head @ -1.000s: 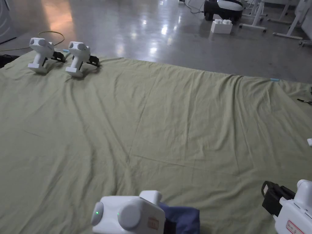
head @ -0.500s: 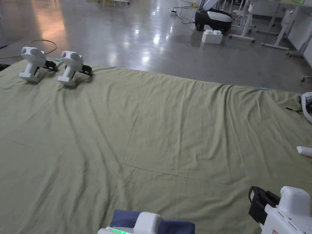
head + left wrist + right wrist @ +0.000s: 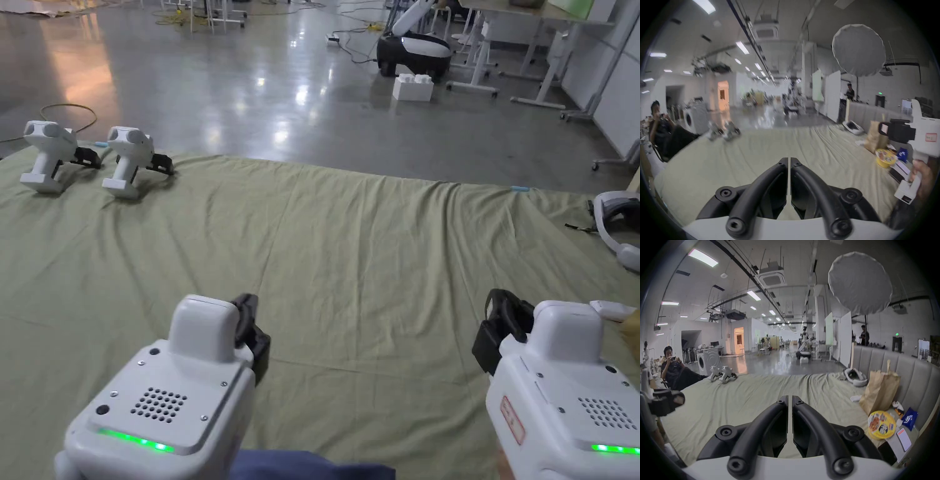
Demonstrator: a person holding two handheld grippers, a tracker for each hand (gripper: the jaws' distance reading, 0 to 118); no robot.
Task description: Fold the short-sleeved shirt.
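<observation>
Both grippers hover clenched and empty; the blue shirt (image 3: 312, 464) lies at six o'clock, beneath and behind the left gripper (image 3: 789, 160), nearer it than the right gripper (image 3: 790, 398).

You can read no text anywhere here. The red-bordered label (image 3: 514, 420) on the side of your right tool (image 3: 500, 325) is too small and blurred to make out. By the bed's right edge, the print on the yellow bowl lid (image 3: 881, 425) and on the blue packet (image 3: 909, 418) is likewise too small to read.
</observation>
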